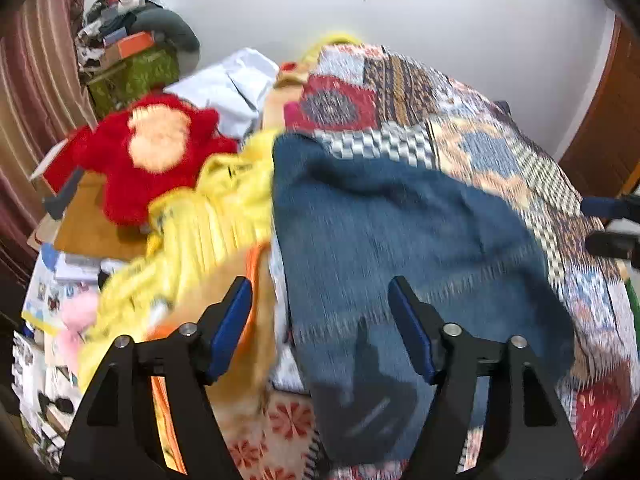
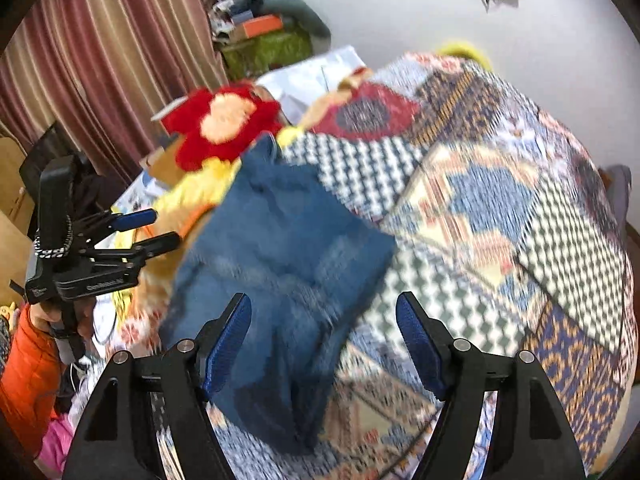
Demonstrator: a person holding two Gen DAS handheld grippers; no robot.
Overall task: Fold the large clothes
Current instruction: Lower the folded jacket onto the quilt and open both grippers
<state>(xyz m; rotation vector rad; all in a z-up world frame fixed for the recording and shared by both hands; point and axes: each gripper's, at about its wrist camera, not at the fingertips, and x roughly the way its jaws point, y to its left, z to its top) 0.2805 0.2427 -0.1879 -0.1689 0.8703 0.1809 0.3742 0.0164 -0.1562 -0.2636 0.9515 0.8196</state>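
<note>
**Both Grippers Open Over Blue Garment on Patchwork Bed**

Black fingers with blue pads are framing the bottom of each view. Left gripper [image 1: 320,304] is hovering with its jaws spread wide and nothing between them, above the near edge of the blue garment [image 1: 400,240]. Right gripper [image 2: 324,316] is likewise standing wide apart and holding nothing, over the same garment's lower part [image 2: 280,264].

That garment is lying crumpled on the patchwork bedspread [image 2: 500,200], toward its left side, with a darker fold hanging nearest the cameras. Motion blur is obscuring its seams, so its type cannot be told.

Yellow clothing [image 1: 216,216] is bunching just beside the garment on the left, touching its edge. A red plush toy [image 1: 152,152] is resting behind the yellow cloth, near a white sheet [image 1: 232,84]. Striped curtains [image 2: 100,52] are hanging at the left.

In the right wrist view, the left gripper is showing at the far left, gripped by a hand [image 2: 60,316] in an orange sleeve [image 2: 28,376].
</note>
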